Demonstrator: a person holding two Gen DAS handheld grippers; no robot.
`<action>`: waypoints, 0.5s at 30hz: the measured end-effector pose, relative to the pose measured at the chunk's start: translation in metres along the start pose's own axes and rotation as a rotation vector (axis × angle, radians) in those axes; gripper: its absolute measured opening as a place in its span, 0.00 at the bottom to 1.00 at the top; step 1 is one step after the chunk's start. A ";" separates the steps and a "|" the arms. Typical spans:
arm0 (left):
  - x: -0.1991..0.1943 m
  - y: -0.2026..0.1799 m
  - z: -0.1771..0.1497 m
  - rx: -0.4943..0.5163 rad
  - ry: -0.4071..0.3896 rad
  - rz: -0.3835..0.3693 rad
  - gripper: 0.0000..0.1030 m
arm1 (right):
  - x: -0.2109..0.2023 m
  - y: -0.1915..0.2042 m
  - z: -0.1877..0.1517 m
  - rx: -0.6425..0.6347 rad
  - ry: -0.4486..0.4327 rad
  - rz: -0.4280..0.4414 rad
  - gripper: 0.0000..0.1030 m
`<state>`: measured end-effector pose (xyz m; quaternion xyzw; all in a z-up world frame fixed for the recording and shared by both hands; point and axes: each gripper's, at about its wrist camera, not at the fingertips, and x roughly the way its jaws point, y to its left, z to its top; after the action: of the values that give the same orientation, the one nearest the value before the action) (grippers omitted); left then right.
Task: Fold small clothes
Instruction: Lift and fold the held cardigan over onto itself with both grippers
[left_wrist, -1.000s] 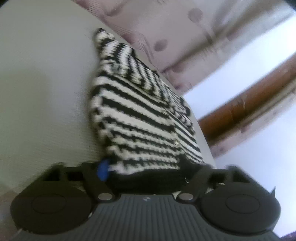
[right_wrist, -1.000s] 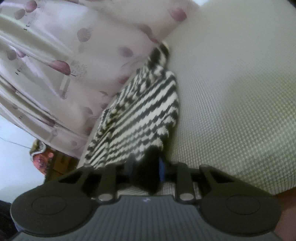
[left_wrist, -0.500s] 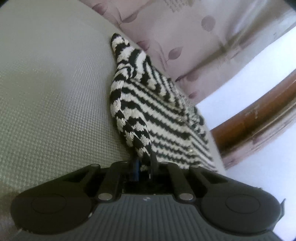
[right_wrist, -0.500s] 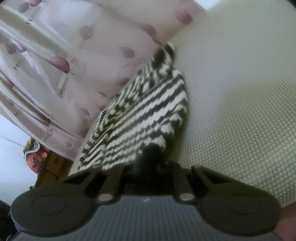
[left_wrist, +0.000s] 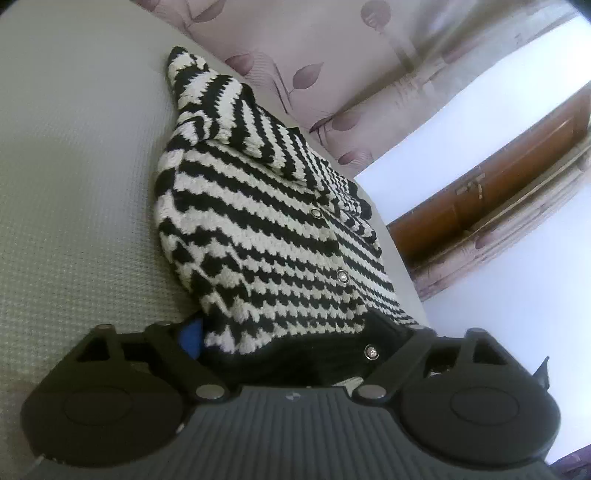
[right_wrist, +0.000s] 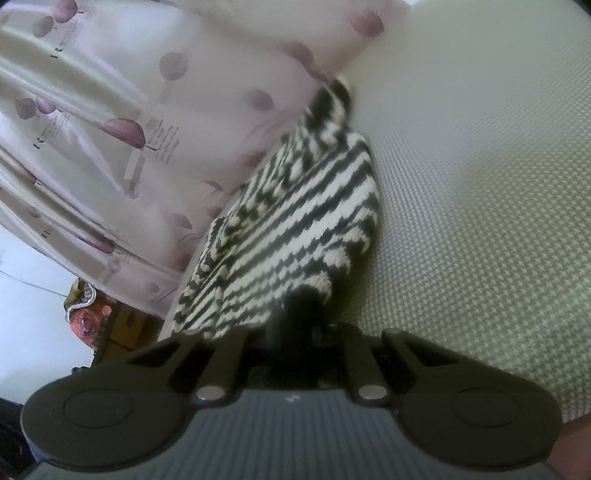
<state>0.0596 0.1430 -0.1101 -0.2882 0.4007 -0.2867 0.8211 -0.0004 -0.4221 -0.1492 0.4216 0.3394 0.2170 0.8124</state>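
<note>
I see a pale woven table (left_wrist: 74, 184) filling most of both views, with a mauve leaf-print curtain (left_wrist: 332, 55) hanging behind its far edge. On it lies the black-and-white striped cardigan (left_wrist: 266, 229), spread towards the curtain, one sleeve pointing away from me and its near hem reaching my grippers. My left gripper (left_wrist: 295, 350) has its jaws spread wide, and the black hem with a silver button (left_wrist: 371, 352) sags between them, not pinched; a blue pad (left_wrist: 190, 338) shows on the left finger. My right gripper (right_wrist: 299, 332) has its jaws pressed together, pinching the dark hem corner of the cardigan (right_wrist: 295, 229), which rises in a bunched fold from the grip.
</note>
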 end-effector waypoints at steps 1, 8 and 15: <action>0.002 -0.001 0.000 -0.001 -0.014 0.011 0.78 | 0.002 0.001 0.000 -0.005 0.000 -0.001 0.10; 0.001 0.008 -0.013 -0.045 -0.086 0.104 0.10 | 0.005 0.011 -0.008 -0.086 -0.028 -0.045 0.09; -0.025 -0.006 -0.014 -0.061 -0.260 0.113 0.10 | -0.005 0.005 -0.008 -0.005 -0.085 0.028 0.09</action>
<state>0.0335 0.1532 -0.1006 -0.3248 0.3150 -0.1878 0.8718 -0.0102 -0.4186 -0.1464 0.4332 0.2982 0.2112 0.8239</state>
